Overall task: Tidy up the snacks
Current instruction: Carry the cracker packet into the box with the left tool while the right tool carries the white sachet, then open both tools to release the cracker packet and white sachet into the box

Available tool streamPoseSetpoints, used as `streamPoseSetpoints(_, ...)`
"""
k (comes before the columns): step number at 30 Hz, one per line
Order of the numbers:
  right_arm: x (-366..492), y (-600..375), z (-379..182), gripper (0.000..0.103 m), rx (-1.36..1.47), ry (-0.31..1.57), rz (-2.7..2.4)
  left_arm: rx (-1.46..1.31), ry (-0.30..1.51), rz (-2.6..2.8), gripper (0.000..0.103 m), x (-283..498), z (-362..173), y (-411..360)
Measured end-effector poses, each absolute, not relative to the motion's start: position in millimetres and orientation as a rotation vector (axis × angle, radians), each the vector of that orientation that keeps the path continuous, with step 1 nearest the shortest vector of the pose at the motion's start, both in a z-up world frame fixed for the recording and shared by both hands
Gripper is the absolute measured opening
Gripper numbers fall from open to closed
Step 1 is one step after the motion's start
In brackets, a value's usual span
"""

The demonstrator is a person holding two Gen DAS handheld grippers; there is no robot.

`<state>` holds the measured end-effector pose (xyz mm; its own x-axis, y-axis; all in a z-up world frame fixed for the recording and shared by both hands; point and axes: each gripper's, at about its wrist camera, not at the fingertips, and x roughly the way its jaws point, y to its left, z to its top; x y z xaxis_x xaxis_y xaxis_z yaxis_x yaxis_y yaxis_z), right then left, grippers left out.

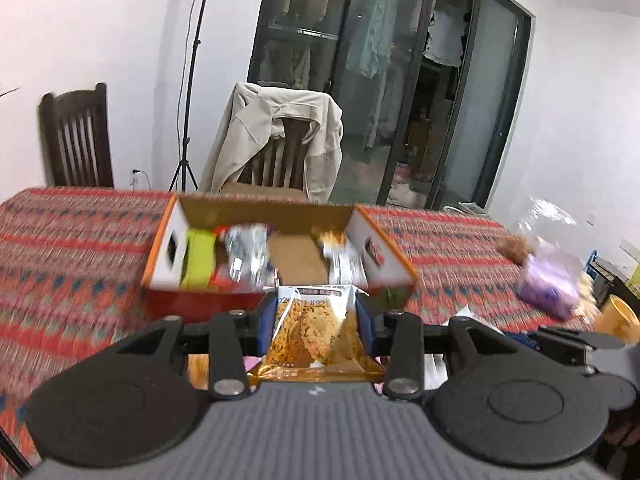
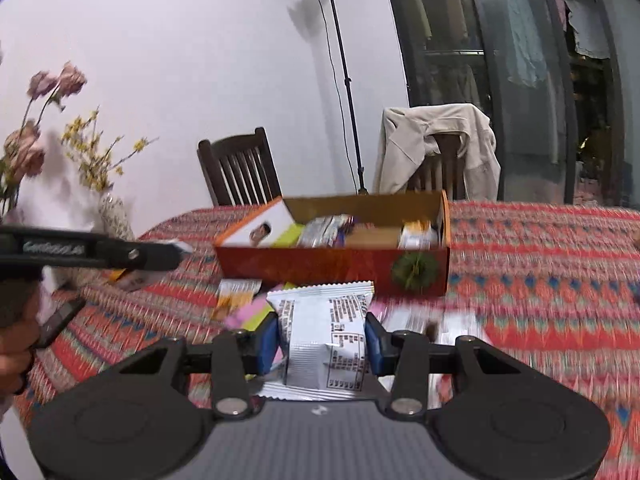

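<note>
Snack packets crinkly: left hand-held gripper [image 1: 316, 320] pinches glossy orange one [image 1: 316, 340], right hand-held gripper [image 2: 320, 336] clamps silver foil one [image 2: 324, 340].

A beige jacket [image 1: 276, 136] drapes a chair beside a light stand [image 2: 340, 80] and flowers [image 2: 48, 120]

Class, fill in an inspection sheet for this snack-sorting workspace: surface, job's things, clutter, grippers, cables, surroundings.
Surface: table under a red patterned cloth.
Job's things: open cardboard box partly filled with snack packets; loose packets on the cloth in front of it.
Clutter: vase of flowers; purple bag; yellow cup.
Grippers: left gripper jaws shut on an orange cookie packet; right gripper jaws shut on a silver packet.
Cables: cord down the lamp stand; wall plug.
Surroundings: two wooden chairs, one draped with a beige jacket; dark glass doors.
</note>
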<state>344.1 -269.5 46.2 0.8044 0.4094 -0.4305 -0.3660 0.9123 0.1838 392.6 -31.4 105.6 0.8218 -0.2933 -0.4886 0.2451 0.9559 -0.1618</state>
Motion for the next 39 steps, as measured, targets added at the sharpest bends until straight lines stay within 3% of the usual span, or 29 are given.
streamPoseSetpoints(9,538,-273,69,0.043,0.137,0.597,0.410,-0.090,0.686,-0.215,0.041,598,87,-71)
streamPoseSetpoints(17,685,-245,35,0.043,0.078,0.814,0.341,-0.131,0.787,-0.169,0.041,704,49,-77)
streamPoseSetpoints(22,722,-223,13,0.049,0.043,0.869,0.349,-0.130,0.806,-0.162,0.044,727,36,-82)
streamPoseSetpoints(23,726,-220,10,0.065,0.045,0.875,0.368,-0.132,0.804,-0.168,0.045,730,34,-82)
streamPoseSetpoints(24,729,-219,8,0.074,0.047,0.876,0.367,-0.128,0.805,-0.178,0.047,732,32,-82)
streamPoseSetpoints(28,721,-220,16,0.077,0.020,0.835,0.345,-0.105,0.785,-0.206,0.065,726,33,-78)
streamPoseSetpoints(39,661,-268,89,0.082,-0.011,0.717,0.287,-0.066,0.715,-0.171,0.070,659,100,-31)
